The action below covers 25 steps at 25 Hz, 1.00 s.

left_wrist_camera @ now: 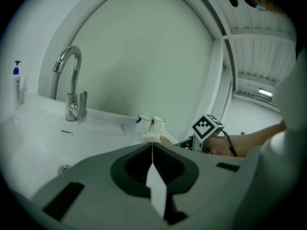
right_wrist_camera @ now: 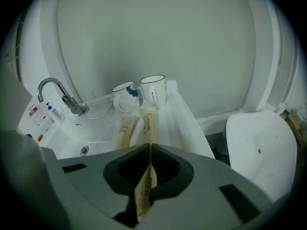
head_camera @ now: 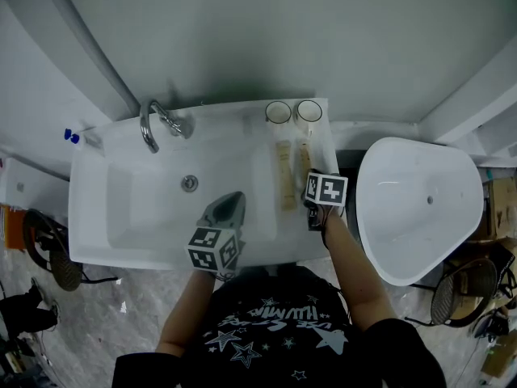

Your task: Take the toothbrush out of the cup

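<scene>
The right gripper (right_wrist_camera: 149, 145) seemingly pinches the wrapped toothbrush (right_wrist_camera: 146, 123) lying before the cup (right_wrist_camera: 153, 91), while the left gripper (left_wrist_camera: 152, 145) is pressed together, empty.

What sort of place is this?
Most likely a bathroom, perhaps a mock-up. There is a white washbasin with a chrome tap, two cups standing at its back edge, and toothbrush packets lying on the ledge in front of them.
</scene>
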Each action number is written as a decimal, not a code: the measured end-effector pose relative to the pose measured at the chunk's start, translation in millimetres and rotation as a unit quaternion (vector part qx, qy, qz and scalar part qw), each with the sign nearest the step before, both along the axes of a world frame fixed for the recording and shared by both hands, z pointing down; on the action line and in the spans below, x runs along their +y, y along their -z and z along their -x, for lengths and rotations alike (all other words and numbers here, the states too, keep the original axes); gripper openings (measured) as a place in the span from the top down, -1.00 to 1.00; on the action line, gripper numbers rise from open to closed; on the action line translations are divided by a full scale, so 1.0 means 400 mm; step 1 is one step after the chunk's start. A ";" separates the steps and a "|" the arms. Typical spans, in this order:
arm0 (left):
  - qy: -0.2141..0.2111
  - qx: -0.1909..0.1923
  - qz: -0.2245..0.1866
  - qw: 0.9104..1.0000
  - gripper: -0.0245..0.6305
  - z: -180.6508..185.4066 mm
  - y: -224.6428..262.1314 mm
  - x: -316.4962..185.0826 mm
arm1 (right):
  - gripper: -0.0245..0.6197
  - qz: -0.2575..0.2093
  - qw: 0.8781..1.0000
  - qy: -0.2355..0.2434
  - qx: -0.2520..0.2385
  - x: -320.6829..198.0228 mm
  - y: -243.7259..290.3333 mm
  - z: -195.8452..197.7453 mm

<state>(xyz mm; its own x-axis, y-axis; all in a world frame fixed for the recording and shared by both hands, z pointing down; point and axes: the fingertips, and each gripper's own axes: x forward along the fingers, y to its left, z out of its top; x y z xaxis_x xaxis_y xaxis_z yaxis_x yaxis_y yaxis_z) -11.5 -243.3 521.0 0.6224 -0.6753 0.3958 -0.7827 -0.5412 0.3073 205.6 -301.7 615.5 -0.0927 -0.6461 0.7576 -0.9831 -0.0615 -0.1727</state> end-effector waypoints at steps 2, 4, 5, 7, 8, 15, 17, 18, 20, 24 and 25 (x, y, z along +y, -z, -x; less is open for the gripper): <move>-0.005 0.002 0.003 1.000 0.87 0.006 -0.005 -0.005 | 0.84 0.006 1.000 -0.006 0.003 0.003 -0.009 0.000; -0.010 0.004 0.006 1.000 0.87 0.011 -0.011 -0.008 | 0.84 0.009 1.000 -0.010 0.007 0.005 -0.014 0.000; -0.014 0.004 0.008 1.000 0.86 0.013 -0.015 -0.010 | 0.84 0.010 1.000 -0.011 0.010 0.006 -0.016 0.000; -0.021 0.005 0.010 1.000 0.87 0.016 -0.021 -0.014 | 0.84 0.011 1.000 -0.011 0.018 0.008 -0.018 0.000; -0.024 0.005 0.011 1.000 0.87 0.017 -0.024 -0.015 | 0.84 0.010 1.000 -0.012 0.022 0.010 -0.017 -0.001; -0.046 0.008 0.013 0.999 0.87 0.025 -0.036 -0.023 | 0.66 -0.031 0.999 -0.029 0.032 0.027 0.021 -0.012; -0.044 0.009 0.013 0.999 0.86 0.027 -0.035 -0.026 | 0.62 -0.042 0.998 -0.022 0.029 0.032 0.036 -0.007; -0.043 0.010 0.012 0.999 0.87 0.027 -0.032 -0.025 | 0.61 -0.049 0.998 -0.017 0.029 0.035 0.045 -0.004; -0.039 0.013 0.012 0.999 0.87 0.024 -0.027 -0.019 | 0.61 -0.065 0.997 -0.002 0.030 0.038 0.065 0.004; -0.027 0.013 0.006 1.000 0.87 0.017 -0.019 0.002 | 0.61 -0.095 0.994 0.028 0.035 0.042 0.101 0.021; -0.023 0.013 0.006 1.000 0.87 0.014 -0.016 0.014 | 0.61 -0.098 0.994 0.034 0.034 0.050 0.107 0.024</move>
